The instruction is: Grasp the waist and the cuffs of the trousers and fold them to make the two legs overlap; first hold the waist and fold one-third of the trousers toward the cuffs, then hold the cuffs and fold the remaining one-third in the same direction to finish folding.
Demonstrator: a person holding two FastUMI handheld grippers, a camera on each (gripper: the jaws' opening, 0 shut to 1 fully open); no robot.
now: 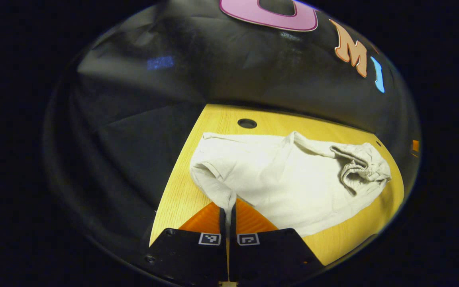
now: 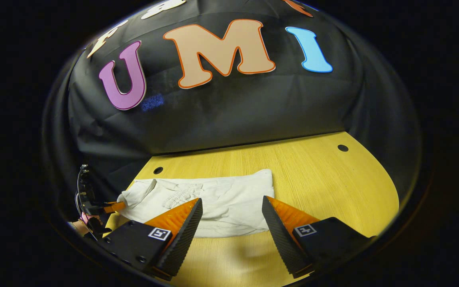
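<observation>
White trousers (image 1: 293, 183) lie on the yellow wooden tabletop (image 1: 181, 199) of the booth, already gathered into a shorter, layered bundle. The elastic waistband (image 1: 363, 165) sits bunched on top of the cloth at the far end in the left gripper view.

The left gripper (image 1: 228, 205) has its fingers pressed together on a pinch of the fabric's near corner (image 1: 223, 195), apparently the cuff end. That corner is drawn up into a small peak between them, which suggests the hold is meant to carry this end over the rest of the garment. In the right gripper view, the same gripper (image 2: 112, 207) shows at the left edge of the cloth, with a hand (image 2: 80, 225) behind it.

The right gripper (image 2: 232, 211) hangs low over the near edge of the trousers (image 2: 221, 203) with its fingers spread wide and nothing between them. It is lined up with the other end of the bundle, probably so that it can either pin the cloth flat or take the second corner while the left hand folds.

Judging by the waistband already lying over the legs, the first third looks folded and the cuff fold is the step in hand. The thin, limp cloth could slip or drag the lower layers along if only one corner is lifted. Two round holes (image 2: 343, 148) in the tabletop lie well apart from the garment on the right.
</observation>
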